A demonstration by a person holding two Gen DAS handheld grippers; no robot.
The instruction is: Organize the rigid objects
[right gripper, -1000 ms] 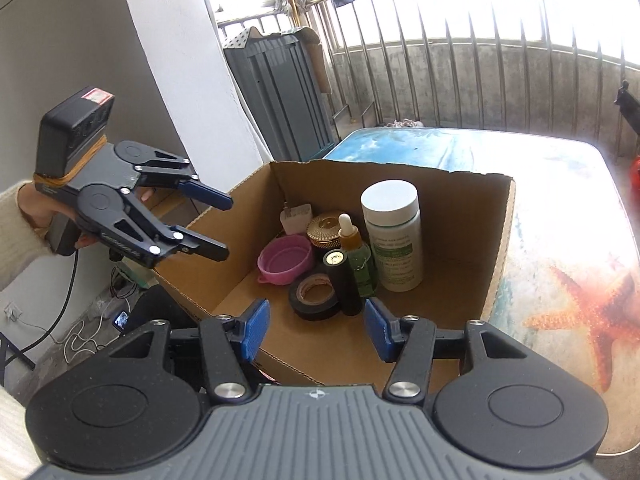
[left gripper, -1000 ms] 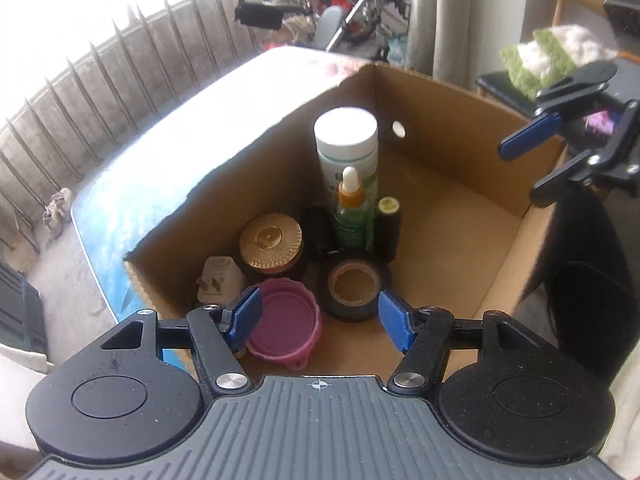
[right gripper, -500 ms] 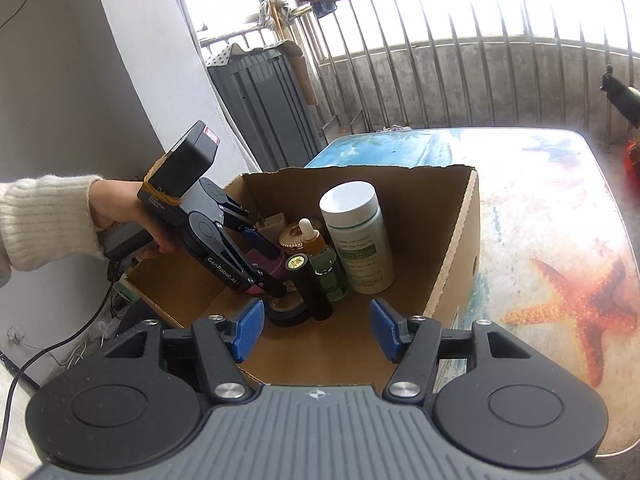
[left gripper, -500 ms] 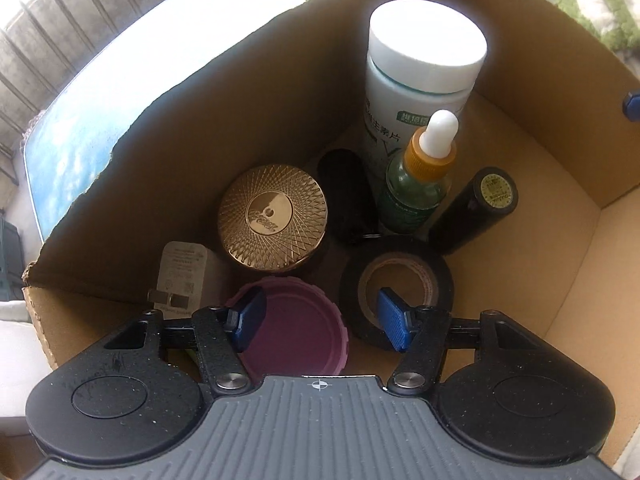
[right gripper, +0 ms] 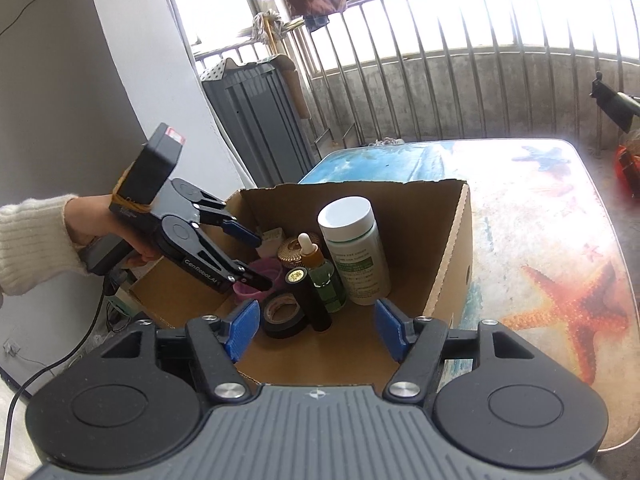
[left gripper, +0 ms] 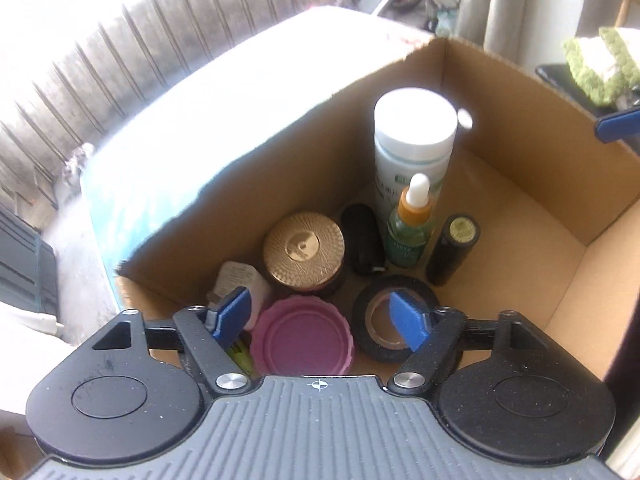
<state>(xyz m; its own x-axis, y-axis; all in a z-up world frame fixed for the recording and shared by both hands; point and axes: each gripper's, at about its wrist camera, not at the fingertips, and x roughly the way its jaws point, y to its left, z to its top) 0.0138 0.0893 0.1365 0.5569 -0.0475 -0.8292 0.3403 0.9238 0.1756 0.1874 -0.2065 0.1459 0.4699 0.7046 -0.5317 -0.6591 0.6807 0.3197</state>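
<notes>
While both tools' jaws are opening empty, left tool (right gripper: 256,260) over cardboard box (right gripper: 448,256), starfish table (right gripper: 560,280) only in right view.

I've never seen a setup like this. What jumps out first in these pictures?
A cardboard box sits on a table printed with a big orange starfish. Small things crowd one corner of the box, the tall white-capped bottle standing above a gold-lidded jar, a pink lid and a roll of black tape. A hand in a cream sleeve holds the left claw over them, its jaws opening with nothing gripped.
</notes>
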